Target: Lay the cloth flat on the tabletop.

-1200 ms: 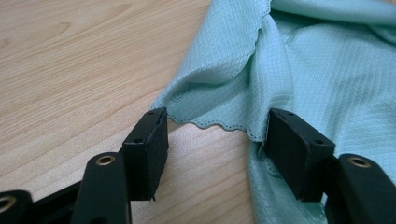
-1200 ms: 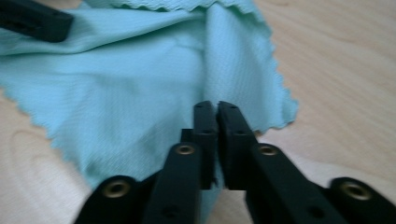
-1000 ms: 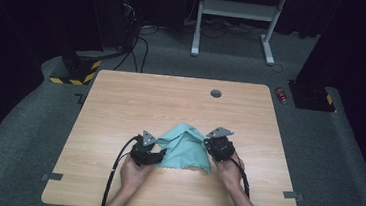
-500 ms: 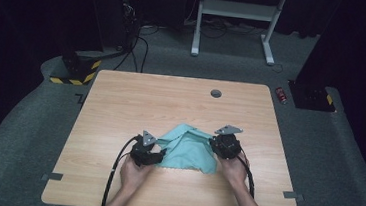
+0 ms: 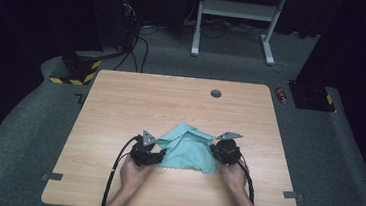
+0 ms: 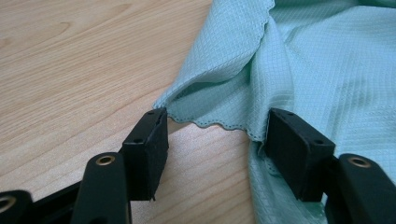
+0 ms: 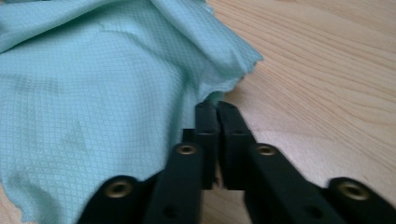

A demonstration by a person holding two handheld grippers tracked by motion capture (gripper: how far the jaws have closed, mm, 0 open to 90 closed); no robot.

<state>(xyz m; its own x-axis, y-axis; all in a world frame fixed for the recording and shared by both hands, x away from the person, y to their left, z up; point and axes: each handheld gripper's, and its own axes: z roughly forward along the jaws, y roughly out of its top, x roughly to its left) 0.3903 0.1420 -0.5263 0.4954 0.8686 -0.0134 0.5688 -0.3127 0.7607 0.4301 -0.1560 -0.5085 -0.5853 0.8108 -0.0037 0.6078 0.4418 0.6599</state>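
A person sits at a light wooden table point(image 5: 120, 107) and holds a black two-jaw gripper in each hand, with a crumpled teal cloth point(image 5: 187, 148) lying between them near the front edge. In the high view, the left gripper point(image 5: 159, 155) rests at the cloth's left edge and the right gripper point(image 5: 215, 152) at its right edge, each with a black cable trailing back toward the person. In the left gripper view, the left gripper point(image 6: 219, 140) has its jaws spread wide apart; the scalloped hem of the cloth point(image 6: 303, 60) runs across the gap between them, and the right-hand jaw lies against a fold of the fabric, while bare table point(image 6: 70, 70) shows to the left. In the right gripper view, the right gripper point(image 7: 217, 112) has its jaws pressed together after a brief opening and closing, their tips at a frayed corner of the cloth point(image 7: 93, 93); whether any fabric is pinched between them cannot be told. A small round dark hole point(image 5: 216, 93) sits in the table near its far edge, well apart from the cloth.
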